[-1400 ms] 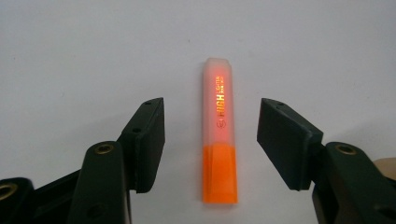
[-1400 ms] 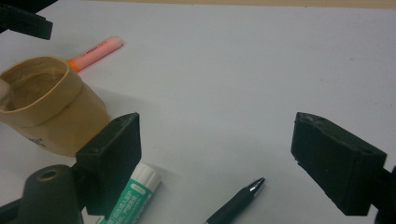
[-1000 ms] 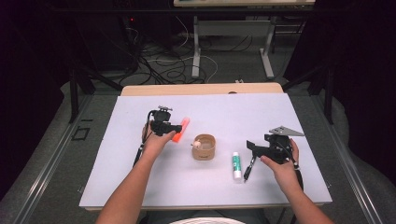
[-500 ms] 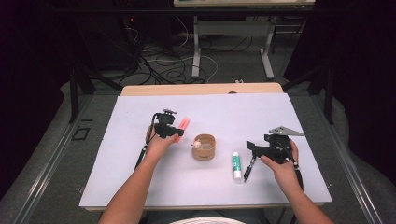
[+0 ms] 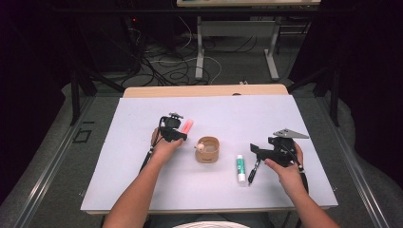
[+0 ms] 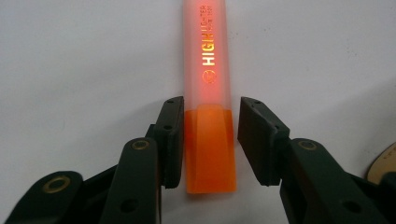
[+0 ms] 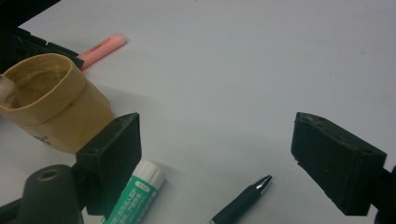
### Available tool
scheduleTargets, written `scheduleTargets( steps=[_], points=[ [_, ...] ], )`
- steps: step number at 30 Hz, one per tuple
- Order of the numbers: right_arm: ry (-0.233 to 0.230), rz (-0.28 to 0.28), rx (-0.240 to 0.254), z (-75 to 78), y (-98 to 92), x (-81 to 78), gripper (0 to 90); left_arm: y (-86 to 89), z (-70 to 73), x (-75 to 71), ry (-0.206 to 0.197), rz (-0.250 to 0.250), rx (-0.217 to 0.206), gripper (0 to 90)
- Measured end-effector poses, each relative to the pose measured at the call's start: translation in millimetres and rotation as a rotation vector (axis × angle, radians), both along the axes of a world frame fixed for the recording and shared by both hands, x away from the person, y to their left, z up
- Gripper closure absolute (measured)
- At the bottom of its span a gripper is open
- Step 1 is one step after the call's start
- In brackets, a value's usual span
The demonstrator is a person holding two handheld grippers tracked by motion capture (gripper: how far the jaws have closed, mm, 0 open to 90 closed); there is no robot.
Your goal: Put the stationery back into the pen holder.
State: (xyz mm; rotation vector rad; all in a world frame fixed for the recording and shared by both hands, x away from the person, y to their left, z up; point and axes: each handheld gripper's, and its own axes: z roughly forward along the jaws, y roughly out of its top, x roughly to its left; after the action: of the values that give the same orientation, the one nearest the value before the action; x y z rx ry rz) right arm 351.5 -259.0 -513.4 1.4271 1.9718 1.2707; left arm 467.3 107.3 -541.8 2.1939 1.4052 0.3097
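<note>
1. High view: the left gripper (image 5: 177,130) sits on the white table (image 5: 119,156), left of the tan cup (image 5: 207,149) and a little beyond it. The orange highlighter (image 5: 187,126) juts out past its jaws, away from the person.
2. High view: the right gripper (image 5: 256,151) rests well right of the cup. A green-and-white glue stick (image 5: 241,168) and a black pen (image 5: 253,171) lie side by side between cup and gripper, the pen closer to the gripper.
3. Left gripper view: the jaws have just been closing around the highlighter (image 6: 208,93). Its opaque orange end lies between the pads; the left pad (image 6: 172,140) touches it, while a thin gap shows at the right pad.
4. Right gripper view: the jaws stand spread wide, nothing between them. The cup (image 7: 53,102) is at far left, the highlighter (image 7: 100,49) lying beyond it; glue stick (image 7: 135,196) and pen (image 7: 243,200) lie near the lower edge.
</note>
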Motion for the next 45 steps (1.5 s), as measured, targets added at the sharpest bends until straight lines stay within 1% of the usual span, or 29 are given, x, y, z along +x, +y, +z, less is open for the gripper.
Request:
scheduleTargets(
  steps=[2,6,9,17,24,27,29,30,31,33,34,35,38,39,40,43,45],
  points=[
    [0.001,0.001,0.000,-0.1,-0.1,0.0,16.1,0.1,0.0,0.1,-0.006,-0.014,0.013,63.0],
    [0.010,0.001,0.004,-0.5,0.0,0.2,16.0,-0.1,0.1,-0.2,-0.009,-0.013,0.022,65.0],
    [0.002,0.001,0.000,-0.3,-0.1,0.2,16.1,0.1,0.2,0.0,-0.007,-0.012,0.020,65.5],
    [0.012,-0.001,-0.001,-1.3,-1.0,1.0,16.3,0.1,0.2,-0.1,-0.007,-0.011,0.021,66.4],
    [0.011,-0.006,0.004,-1.5,-0.5,0.9,16.3,0.4,0.7,0.0,-0.007,-0.018,0.027,66.8],
    [0.008,-0.003,-0.001,-1.9,-0.5,1.2,16.3,0.7,1.1,-0.1,-0.002,-0.019,0.027,66.9],
    [0.009,-0.002,-0.001,-2.0,-0.6,1.1,16.3,2.1,1.8,0.5,0.004,-0.018,0.015,67.0],
    [0.007,0.000,-0.002,-2.0,-0.8,1.3,16.3,1.8,1.9,-0.2,0.007,0.001,0.001,67.0],
    [0.010,-0.003,0.000,-1.9,-0.5,1.1,16.3,3.1,3.0,0.6,0.008,-0.010,0.001,67.1],
    [0.013,-0.006,0.005,-1.8,-0.4,1.0,16.3,4.3,4.0,0.3,0.014,-0.006,-0.010,67.1],
    [0.014,-0.007,0.005,-1.9,-0.5,1.0,16.3,5.8,4.8,0.6,0.015,-0.014,-0.006,67.1],
    [0.009,-0.004,0.001,-2.0,-1.2,1.4,16.3,6.5,5.7,0.2,0.021,-0.005,-0.008,67.1],
    [0.008,-0.005,0.000,-2.0,-1.2,1.3,16.3,9.4,8.4,-0.5,0.009,-0.002,-0.023,67.1],
    [0.008,-0.005,0.000,-2.0,-1.1,1.3,16.3,10.3,10.0,-0.9,0.016,0.000,-0.029,67.1],
    [0.008,-0.005,0.000,-2.0,-1.1,1.3,16.3,11.1,10.8,-1.3,0.008,0.001,-0.037,67.1],
    [0.011,-0.003,0.012,-1.2,-0.6,0.9,16.3,13.5,16.1,-3.5,0.007,0.000,-0.057,67.1],
    [-0.003,0.002,-0.003,-0.7,-1.1,1.2,16.3,15.9,20.3,-5.2,0.005,-0.005,-0.073,67.1]
  ],
)
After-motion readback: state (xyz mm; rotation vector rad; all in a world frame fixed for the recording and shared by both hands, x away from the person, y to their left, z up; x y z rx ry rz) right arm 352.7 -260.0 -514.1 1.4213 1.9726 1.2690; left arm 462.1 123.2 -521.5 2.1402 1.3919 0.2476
